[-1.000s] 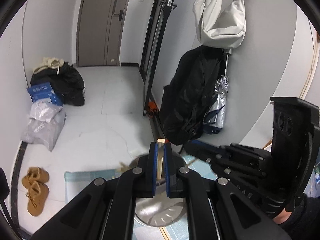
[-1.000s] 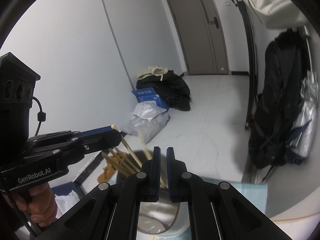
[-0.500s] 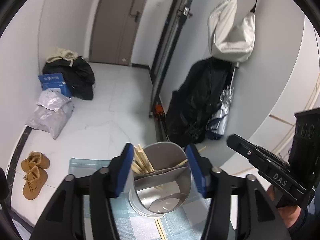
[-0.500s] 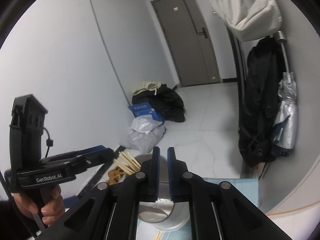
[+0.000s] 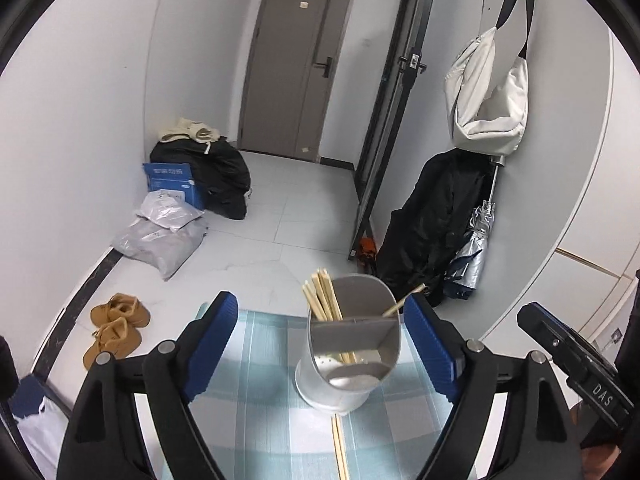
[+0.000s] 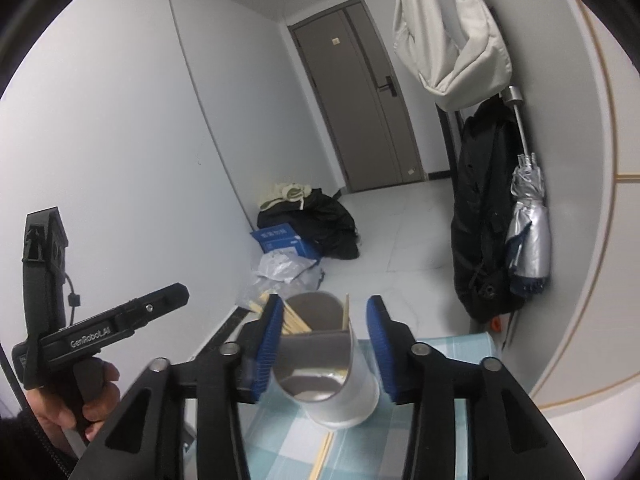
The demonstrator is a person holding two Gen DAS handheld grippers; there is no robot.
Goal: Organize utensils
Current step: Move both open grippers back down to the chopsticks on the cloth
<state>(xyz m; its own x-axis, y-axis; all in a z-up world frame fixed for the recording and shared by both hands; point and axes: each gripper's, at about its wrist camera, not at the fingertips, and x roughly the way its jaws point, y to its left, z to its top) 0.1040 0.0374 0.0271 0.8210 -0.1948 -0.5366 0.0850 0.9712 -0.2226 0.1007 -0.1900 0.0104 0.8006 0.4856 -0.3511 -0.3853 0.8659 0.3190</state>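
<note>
Chopsticks (image 5: 325, 300) (in holder (image 5: 352, 364)) stand between the left hand-held gripper's (image 5: 320, 344) just-opening, parted jaws.

I am looking into the entrance hall of a home. I see a grey front door (image 5: 298, 68), a black coat (image 5: 436, 224), a white bag (image 5: 488, 96) and an umbrella (image 5: 474, 252) hanging on the wall, and brown shoes (image 5: 116, 330) on the tiled floor (image 5: 280, 236).
</note>
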